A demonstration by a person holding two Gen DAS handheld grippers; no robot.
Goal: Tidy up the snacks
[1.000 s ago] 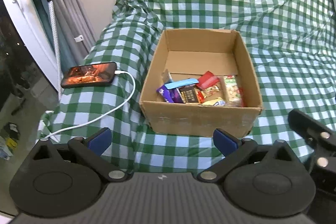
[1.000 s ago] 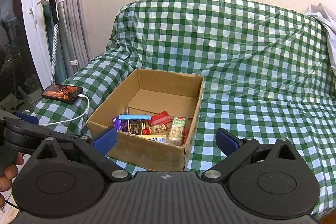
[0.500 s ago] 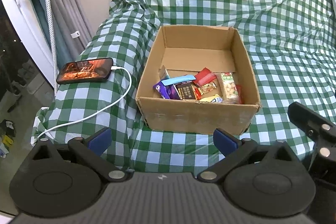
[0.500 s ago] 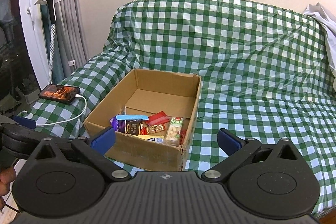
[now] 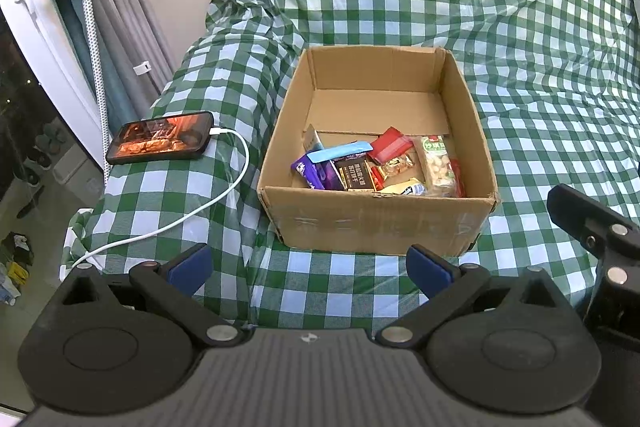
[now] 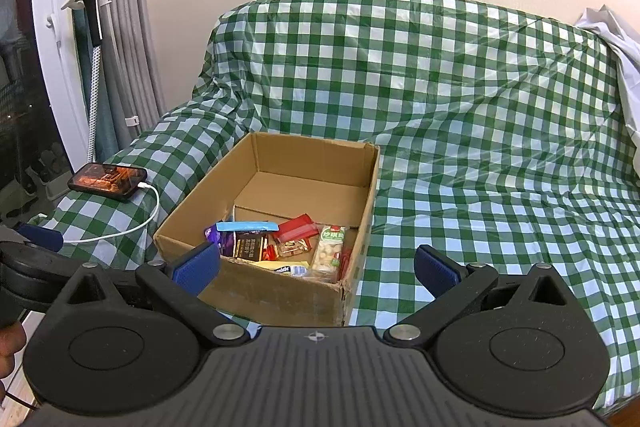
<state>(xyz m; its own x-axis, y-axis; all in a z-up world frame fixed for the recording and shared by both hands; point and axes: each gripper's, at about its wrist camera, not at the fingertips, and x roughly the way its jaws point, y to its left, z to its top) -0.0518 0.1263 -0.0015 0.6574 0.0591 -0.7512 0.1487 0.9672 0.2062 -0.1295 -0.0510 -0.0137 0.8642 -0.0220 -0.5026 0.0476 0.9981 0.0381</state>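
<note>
An open cardboard box [image 5: 372, 223] [image 6: 280, 291] sits on a sofa draped in green-and-white checked cloth [image 5: 540, 67]. Several snack packets [image 5: 380, 169] [image 6: 280, 243] lie heaped in its near half: purple, blue, dark brown, red, and a clear bag of nuts [image 5: 438, 165]. My left gripper [image 5: 308, 267] hovers open just in front of the box, nothing between its blue pads. My right gripper [image 6: 316, 269] is also open and empty, to the right of and behind the left one, near the box's front right corner.
A lit phone [image 5: 162, 141] [image 6: 107, 181] lies on the sofa arm left of the box, with a white charging cable [image 5: 224, 187] trailing toward the front edge. A garment steamer stand [image 6: 94, 27] and curtains are at far left. White cloth [image 6: 616, 39] lies at the sofa's right.
Both grippers have drawn back and risen slightly, so the box sits a bit farther and lower in view. The jaws have stayed open. Nothing in the box has moved.
</note>
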